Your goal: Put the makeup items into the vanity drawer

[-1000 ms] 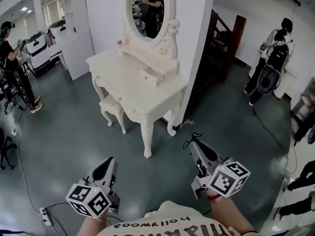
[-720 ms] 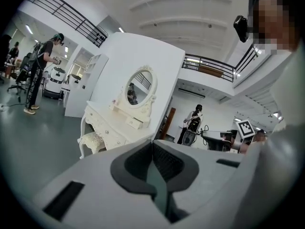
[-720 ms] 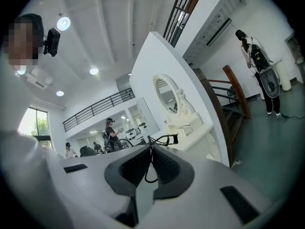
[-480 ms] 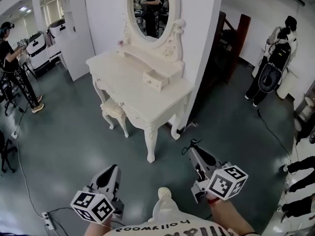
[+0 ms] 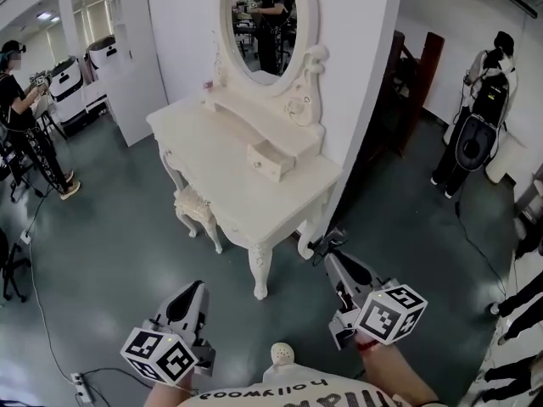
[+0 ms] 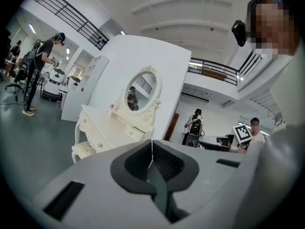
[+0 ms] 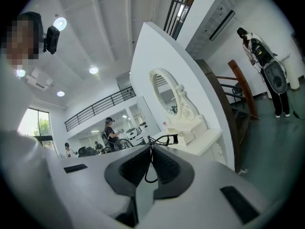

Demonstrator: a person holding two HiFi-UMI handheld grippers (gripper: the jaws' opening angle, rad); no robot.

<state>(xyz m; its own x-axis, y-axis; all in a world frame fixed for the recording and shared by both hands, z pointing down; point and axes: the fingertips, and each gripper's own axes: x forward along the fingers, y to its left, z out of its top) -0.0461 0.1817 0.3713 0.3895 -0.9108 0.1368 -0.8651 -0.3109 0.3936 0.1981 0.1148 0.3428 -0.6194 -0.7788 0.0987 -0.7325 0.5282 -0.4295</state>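
Observation:
A white vanity table (image 5: 222, 170) with an oval mirror (image 5: 265, 19) stands ahead against a white wall. A small drawer (image 5: 270, 161) on its top shelf is pulled open. My right gripper (image 5: 333, 259) is low at the right, short of the table's front corner, and is shut on a black eyelash curler (image 5: 327, 244). The curler (image 7: 162, 140) sticks out past the jaw tips in the right gripper view. At the lower left my left gripper (image 5: 193, 288) is shut with nothing in it. The left gripper view looks over the closed jaws toward the vanity (image 6: 109, 125).
A white cushioned stool (image 5: 197, 206) is tucked under the vanity. One person (image 5: 21, 100) stands far left by a white cabinet, another person (image 5: 479, 117) with a backpack far right. Dark wooden furniture (image 5: 416, 83) is behind the wall. A power strip (image 5: 81, 388) lies on the grey floor.
The view has moved closer to the vanity, which now sits lower and larger. Both grippers keep about the same places, and the right one still holds the curler.

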